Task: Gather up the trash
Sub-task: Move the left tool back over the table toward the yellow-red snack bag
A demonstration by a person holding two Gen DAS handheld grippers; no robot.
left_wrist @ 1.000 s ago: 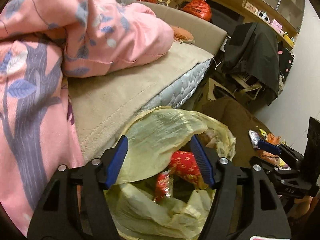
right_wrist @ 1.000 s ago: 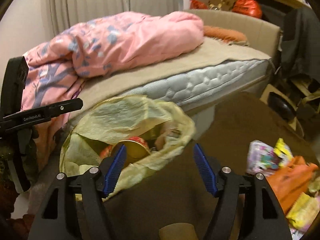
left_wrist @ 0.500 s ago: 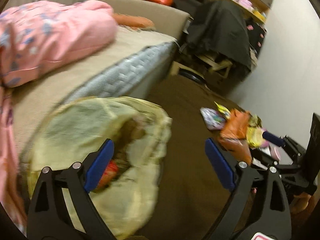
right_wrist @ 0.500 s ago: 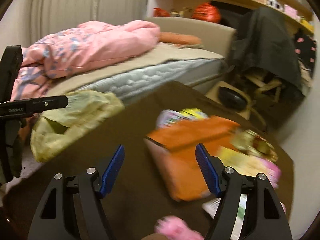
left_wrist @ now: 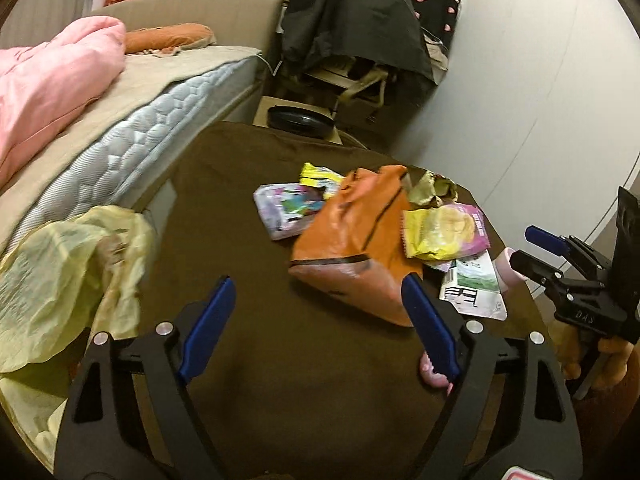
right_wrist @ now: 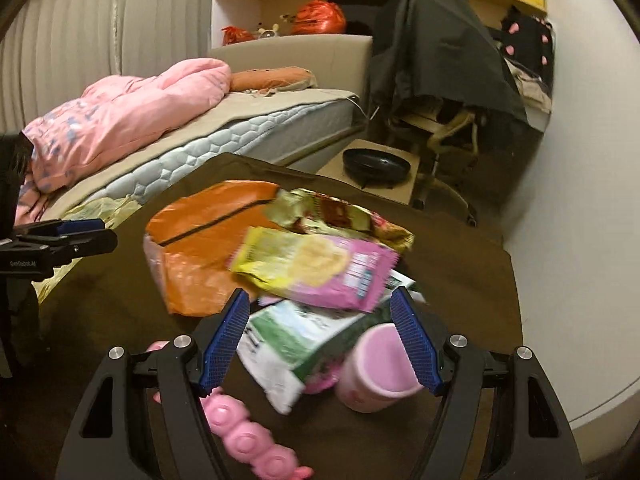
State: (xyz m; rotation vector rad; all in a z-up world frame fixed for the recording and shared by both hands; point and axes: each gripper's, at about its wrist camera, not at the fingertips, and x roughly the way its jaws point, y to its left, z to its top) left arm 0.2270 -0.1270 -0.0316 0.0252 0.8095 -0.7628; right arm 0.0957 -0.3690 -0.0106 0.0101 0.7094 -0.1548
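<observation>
A pile of wrappers lies on a brown table (left_wrist: 280, 360): an orange bag (left_wrist: 352, 240) (right_wrist: 200, 256), a yellow-pink snack packet (left_wrist: 444, 232) (right_wrist: 320, 264), a purple packet (left_wrist: 286, 208), a green-white packet (right_wrist: 296, 340) and a crumpled gold wrapper (right_wrist: 340, 212). A yellow trash bag (left_wrist: 60, 272) hangs at the table's left edge. My left gripper (left_wrist: 316, 320) is open and empty, just short of the orange bag. My right gripper (right_wrist: 320, 336) is open and empty over the green-white packet, next to a pink cup (right_wrist: 380, 368).
A pink toy (right_wrist: 248, 440) lies at the table's near edge. A bed (left_wrist: 120, 112) with a pink duvet (right_wrist: 128, 116) stands left. A chair draped in black cloth (right_wrist: 440, 52) and a black robot vacuum (right_wrist: 376, 164) are beyond the table. A white wall (left_wrist: 540, 100) is right.
Both grippers have swung right, away from the yellow trash bag and toward the pile of wrappers. The left gripper has opened wider. Both stay empty.
</observation>
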